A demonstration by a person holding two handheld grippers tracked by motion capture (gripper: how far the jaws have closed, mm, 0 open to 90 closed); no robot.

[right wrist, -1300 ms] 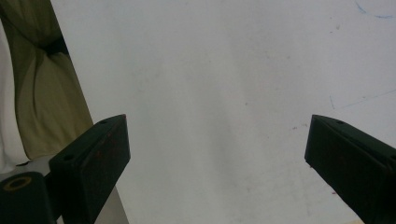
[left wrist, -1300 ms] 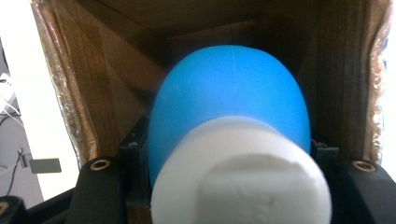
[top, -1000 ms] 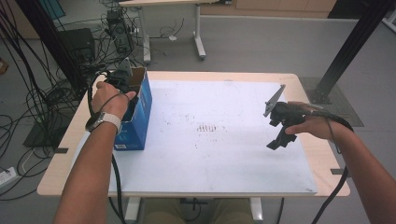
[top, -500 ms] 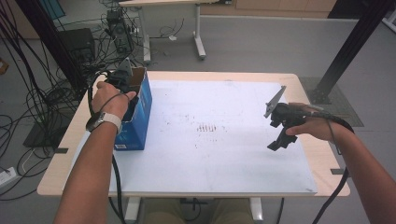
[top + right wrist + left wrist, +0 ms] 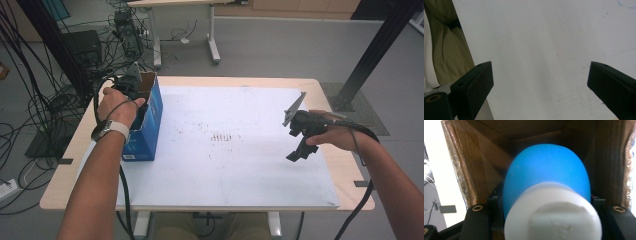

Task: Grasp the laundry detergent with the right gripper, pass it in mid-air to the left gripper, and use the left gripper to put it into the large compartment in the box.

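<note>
Left gripper (image 5: 131, 86) in box (image 5: 148, 116), clamping blue bottle (image 5: 547, 173).
White cap (image 5: 552, 212) faces camera; bottle probably inside box. Right gripper (image 5: 299, 140) spread wide, empty, over mat (image 5: 235, 150).

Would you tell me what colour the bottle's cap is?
White: the cap on the blue bottle shows best in the left gripper view.

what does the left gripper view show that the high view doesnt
The left gripper view looks into the box and shows a blue bottle with a white cap held between the left tongs, with brown cardboard walls around it.

The high view shows the box's blue outside, the left hand at its open top, the white table, and the right tongs held open above it, away from the box.

Both show the box.
</note>
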